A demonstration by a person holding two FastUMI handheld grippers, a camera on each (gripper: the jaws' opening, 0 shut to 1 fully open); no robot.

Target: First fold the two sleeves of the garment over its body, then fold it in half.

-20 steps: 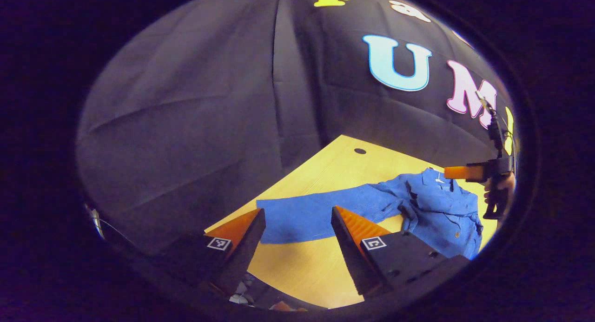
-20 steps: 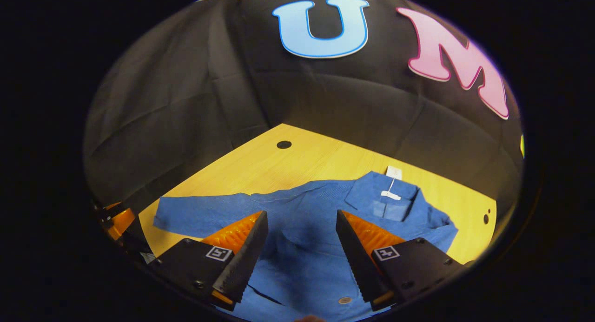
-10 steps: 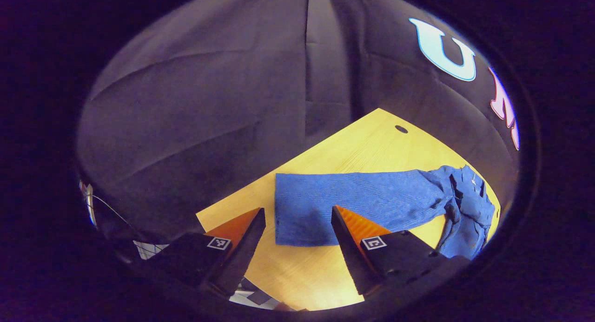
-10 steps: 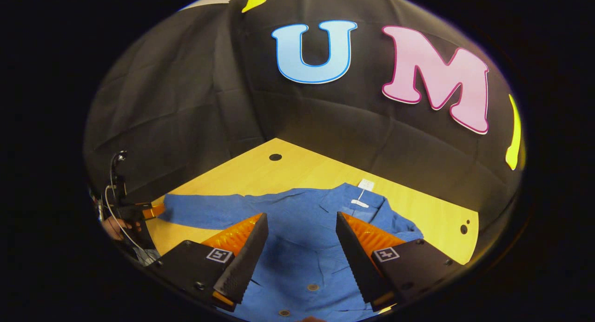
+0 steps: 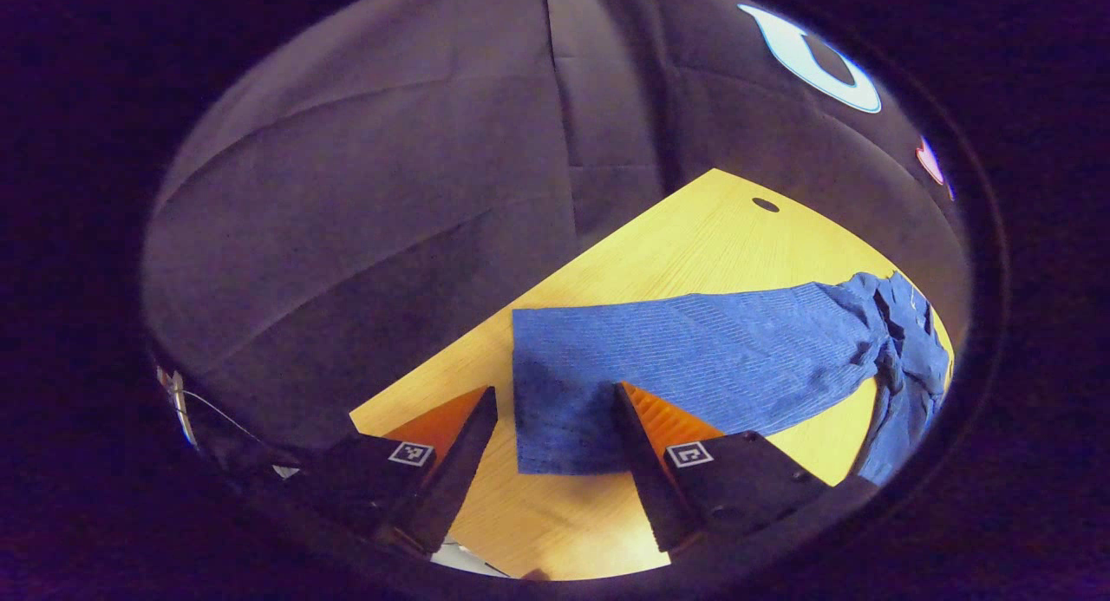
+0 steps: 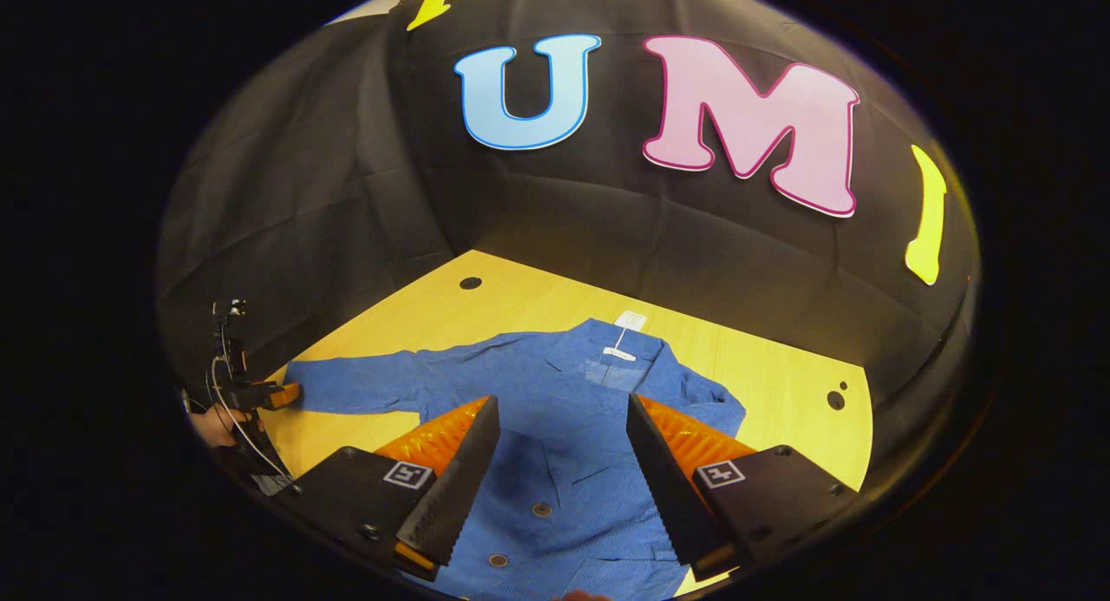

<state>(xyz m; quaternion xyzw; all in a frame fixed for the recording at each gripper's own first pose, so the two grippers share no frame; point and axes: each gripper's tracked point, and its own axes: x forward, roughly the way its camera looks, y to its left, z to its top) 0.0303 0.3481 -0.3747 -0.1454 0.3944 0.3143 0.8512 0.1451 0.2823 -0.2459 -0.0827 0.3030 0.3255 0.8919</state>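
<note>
Blue garment [image 6: 555, 410] spread flat on the yellow counter [image 6: 780, 384], collar toward 12 o'clock, buttons running to 6. Left sleeve [image 5: 694, 358] stretched straight out toward 9 o'clock, unfolded. Left gripper [image 5: 555, 427] wide open, fingers straddling the sleeve's cuff end, gripping nothing. Right gripper [image 6: 562, 462] likewise wide open above the garment's chest, empty. Small round hole [image 6: 471, 283] in the counter near 11 o'clock.

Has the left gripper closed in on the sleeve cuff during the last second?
Yes. In the left gripper view the left gripper now has the sleeve cuff between its open fingers, and the table hole sits higher than before.
</note>
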